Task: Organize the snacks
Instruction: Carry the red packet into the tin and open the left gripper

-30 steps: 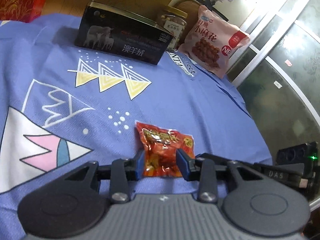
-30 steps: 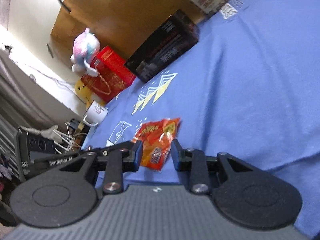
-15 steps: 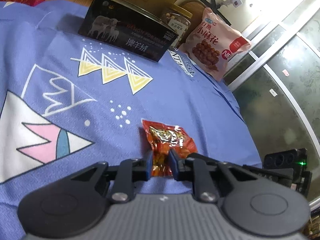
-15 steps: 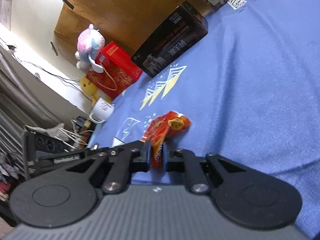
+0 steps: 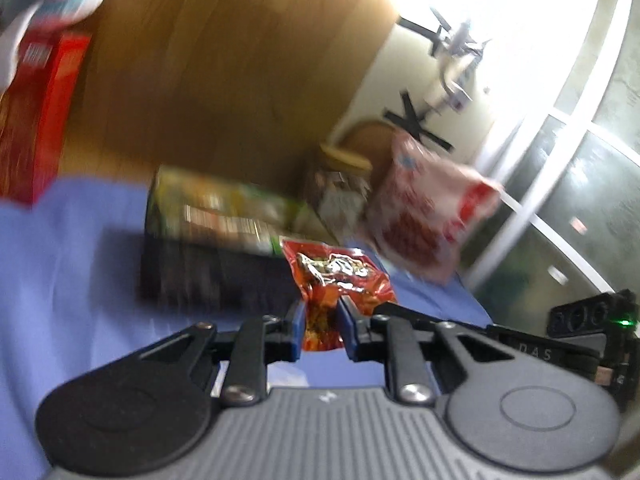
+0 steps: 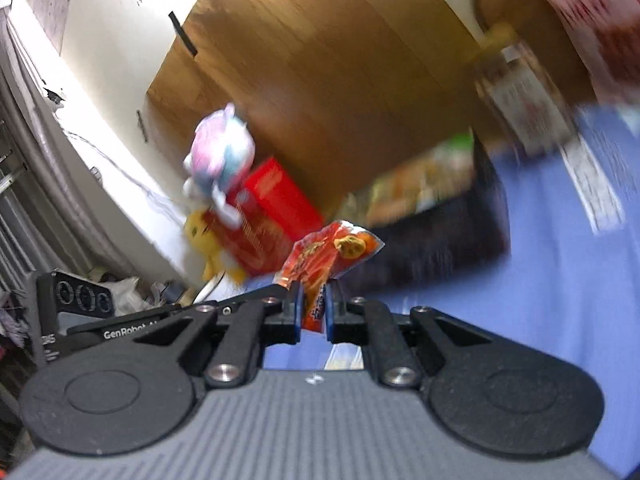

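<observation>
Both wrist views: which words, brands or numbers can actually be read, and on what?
"GenRobot": black device arm left of the right gripper.
"DAS": black device arm right of the left gripper.
Print on both snack packets, the black box, jar and pink bag: blurred, unreadable.

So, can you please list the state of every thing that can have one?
left tongs: shut on red snack packet, lifted off the blue cloth
right tongs: shut on orange snack packet, lifted
black box: open, packets inside
jar: lid on
pink bag: upright, leaning
</observation>
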`<state>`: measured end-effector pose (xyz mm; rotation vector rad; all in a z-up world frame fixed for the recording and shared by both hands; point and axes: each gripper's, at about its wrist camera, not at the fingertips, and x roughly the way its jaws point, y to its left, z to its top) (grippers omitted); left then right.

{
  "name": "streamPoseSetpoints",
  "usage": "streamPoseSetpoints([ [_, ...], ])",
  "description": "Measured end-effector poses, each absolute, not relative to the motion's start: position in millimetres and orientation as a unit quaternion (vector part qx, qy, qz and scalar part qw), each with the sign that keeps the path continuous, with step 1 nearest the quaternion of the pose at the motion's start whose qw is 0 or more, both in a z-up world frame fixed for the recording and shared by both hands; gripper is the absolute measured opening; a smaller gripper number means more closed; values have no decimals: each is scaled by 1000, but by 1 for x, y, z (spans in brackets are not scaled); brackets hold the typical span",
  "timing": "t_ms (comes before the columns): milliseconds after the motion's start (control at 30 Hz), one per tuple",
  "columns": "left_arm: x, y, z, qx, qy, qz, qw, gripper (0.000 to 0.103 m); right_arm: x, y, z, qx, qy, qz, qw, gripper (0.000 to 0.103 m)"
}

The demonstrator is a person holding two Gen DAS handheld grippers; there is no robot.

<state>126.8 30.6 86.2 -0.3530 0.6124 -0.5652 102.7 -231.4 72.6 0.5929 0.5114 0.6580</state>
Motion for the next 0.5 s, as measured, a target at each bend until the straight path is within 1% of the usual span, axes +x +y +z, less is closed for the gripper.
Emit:
streamPoseSetpoints([
  [100, 172, 22, 89, -159, 293, -248, 910, 17, 149, -227, 77, 268, 242, 304, 882, 14],
  [200, 213, 19, 79, -153, 306, -219, 914, 20, 190, -215, 73, 240, 250, 284, 894, 15],
  [233, 224, 17, 74, -150, 311, -207, 915, 22, 199, -209, 71, 223, 250, 276, 901, 18],
  [300, 241, 10, 62, -130, 332, -178, 917, 23, 214, -194, 63, 180, 264, 256, 912, 24],
  [333, 243, 10, 58, -125, 339, -169, 917, 23, 217, -190, 58, 160, 268, 247, 917, 24],
  [400, 237, 13, 57, -135, 334, -171, 917, 27, 207, -186, 60, 123, 252, 225, 933, 38],
  [433, 230, 16, 59, -137, 324, -170, 921, 29, 199, -188, 61, 122, 241, 212, 939, 44],
  [500, 211, 20, 65, -130, 298, -158, 932, 30, 181, -200, 64, 135, 216, 207, 945, 44],
])
